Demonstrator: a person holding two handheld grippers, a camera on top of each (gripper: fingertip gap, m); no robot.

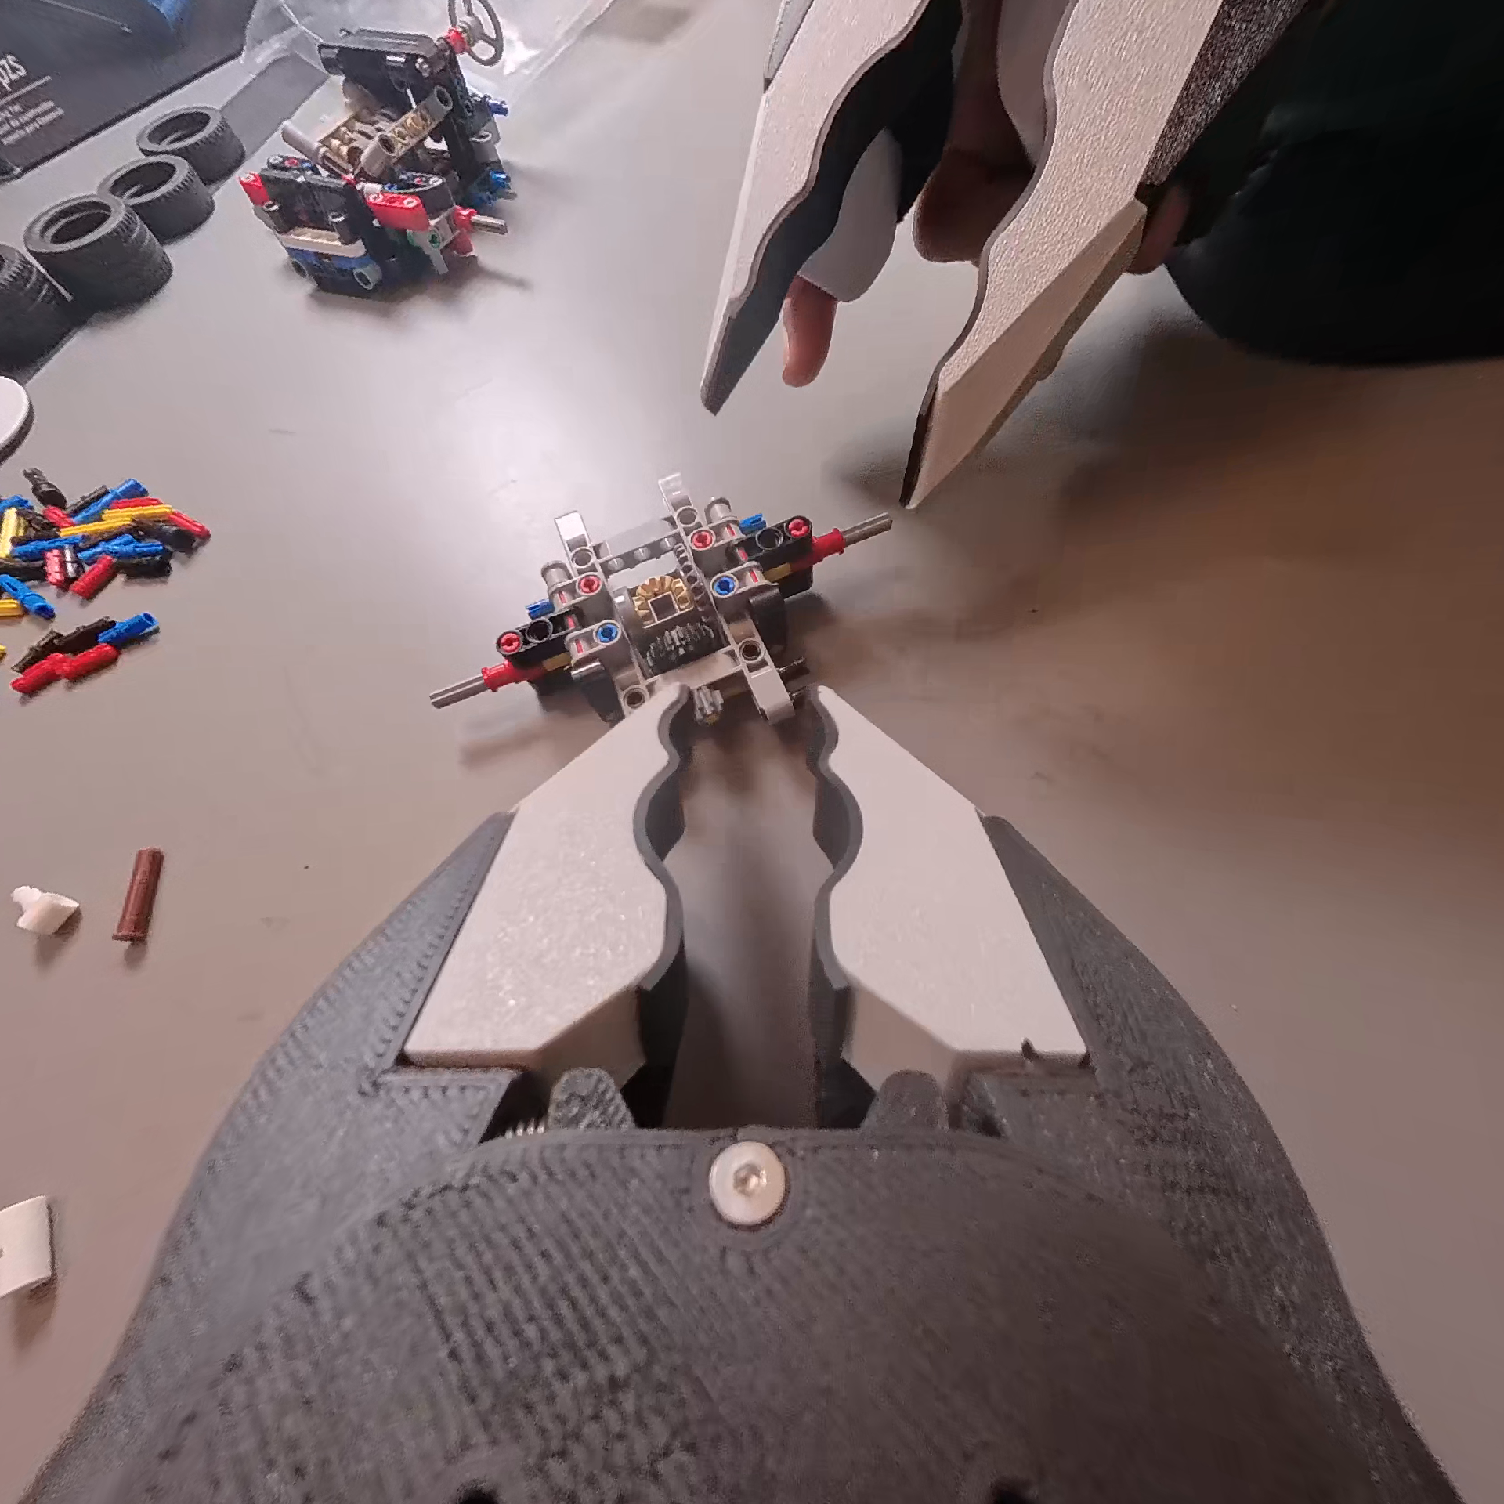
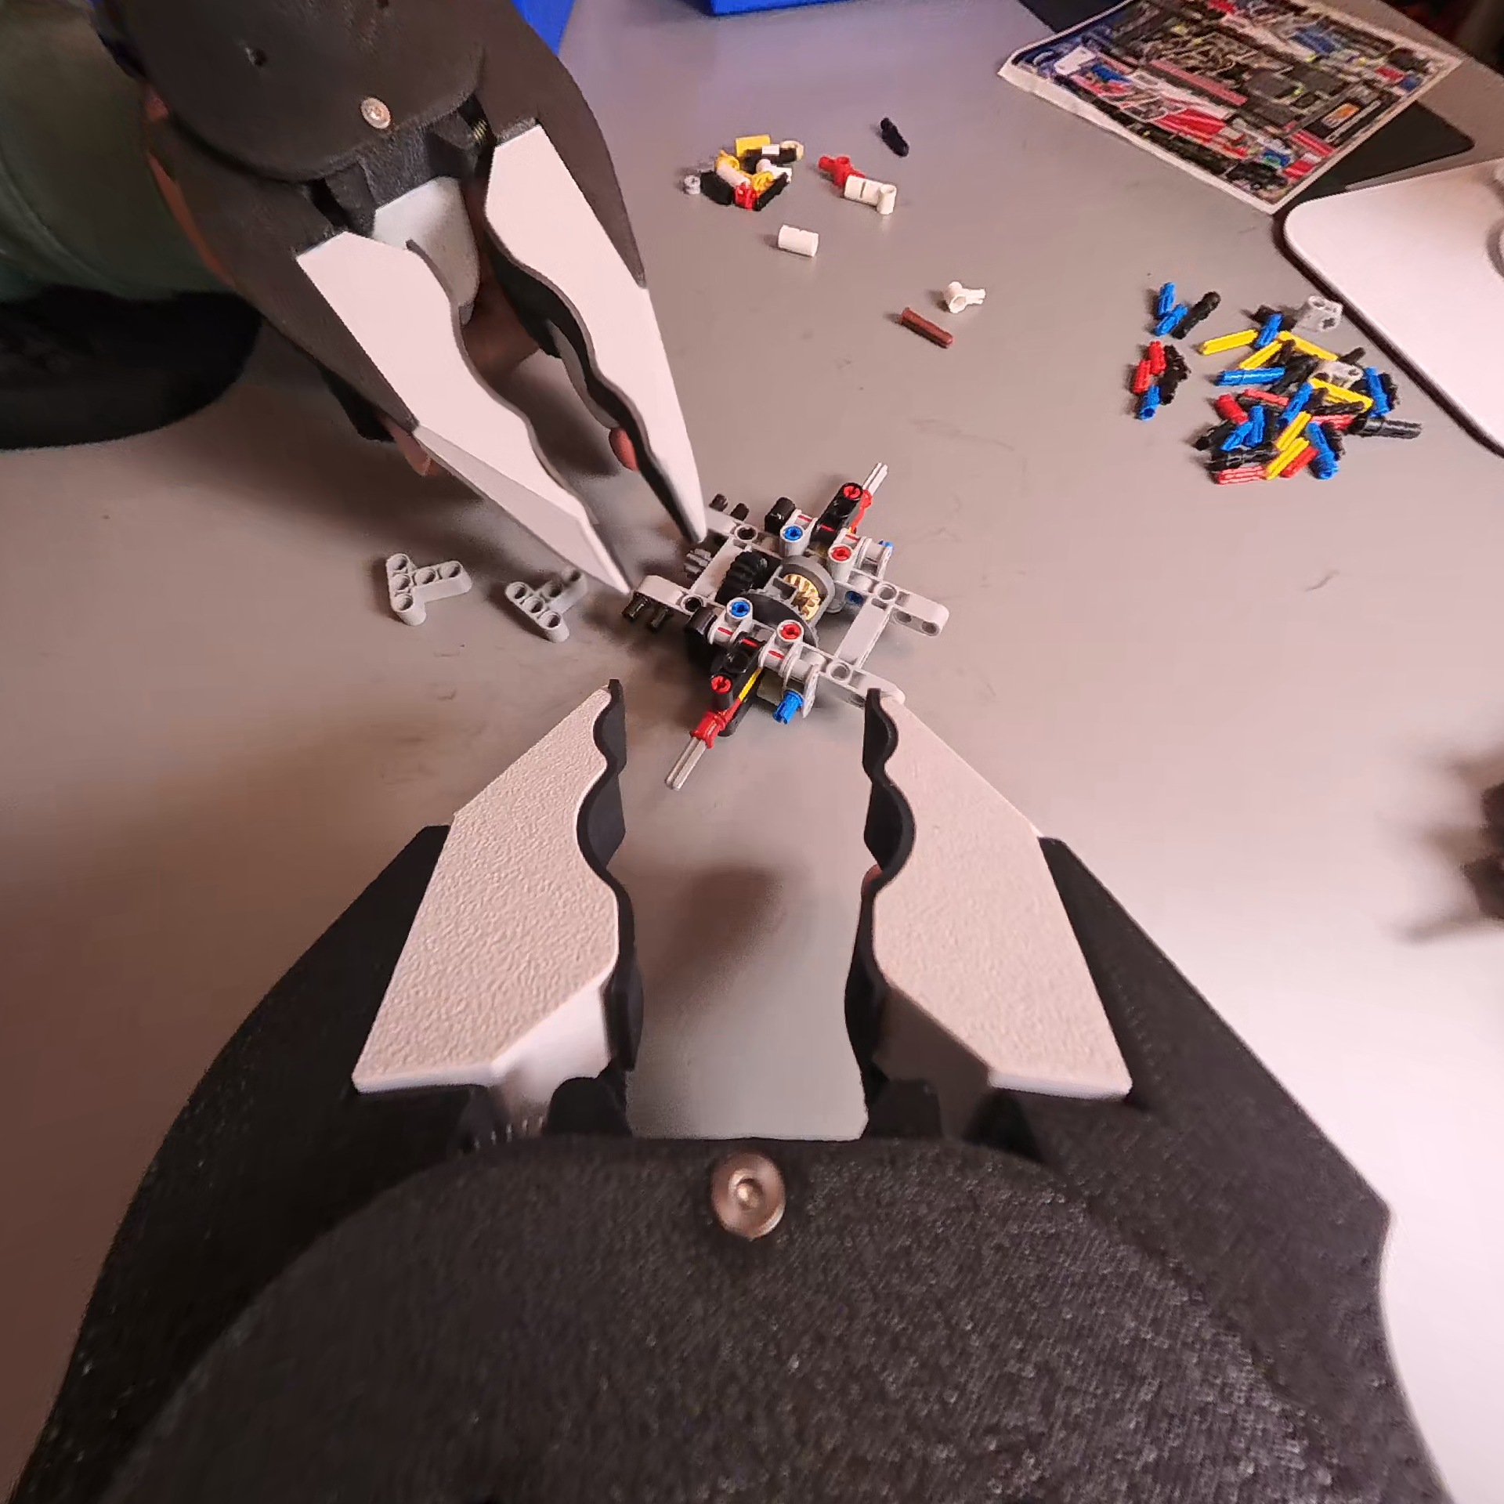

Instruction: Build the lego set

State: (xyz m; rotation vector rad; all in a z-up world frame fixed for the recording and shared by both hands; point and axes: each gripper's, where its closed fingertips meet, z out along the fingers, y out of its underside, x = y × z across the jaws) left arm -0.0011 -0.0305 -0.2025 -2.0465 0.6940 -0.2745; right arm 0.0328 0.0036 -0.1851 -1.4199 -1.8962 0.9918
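Note:
A small grey brick assembly (image 1: 667, 602) with a tan gear, black gears, red and blue pins and a long axle lies on the grey table (image 1: 1139, 732). My left gripper (image 1: 745, 696) is closed on its near end. One fingertip (image 1: 663, 704) lies over the frame's corner and the other (image 1: 822, 704) sits by two black pins. In the right wrist view the left gripper (image 2: 659, 560) pinches the end beam of the assembly (image 2: 781, 602). My right gripper (image 2: 741, 700) is wide open and empty, with the axle's near tip between its fingertips. It hovers beyond the assembly in the left wrist view (image 1: 814, 452).
A larger built model (image 1: 382, 179) and several black tyres (image 1: 98, 244) stand at the far left. A pile of coloured pins (image 2: 1278, 391), a brown pin (image 2: 926, 327), two grey T-beams (image 2: 480, 590), a printed booklet (image 2: 1229, 89) and a white device (image 2: 1416, 277) lie around. Spacing between my two grippers at the tips: around 6 cm.

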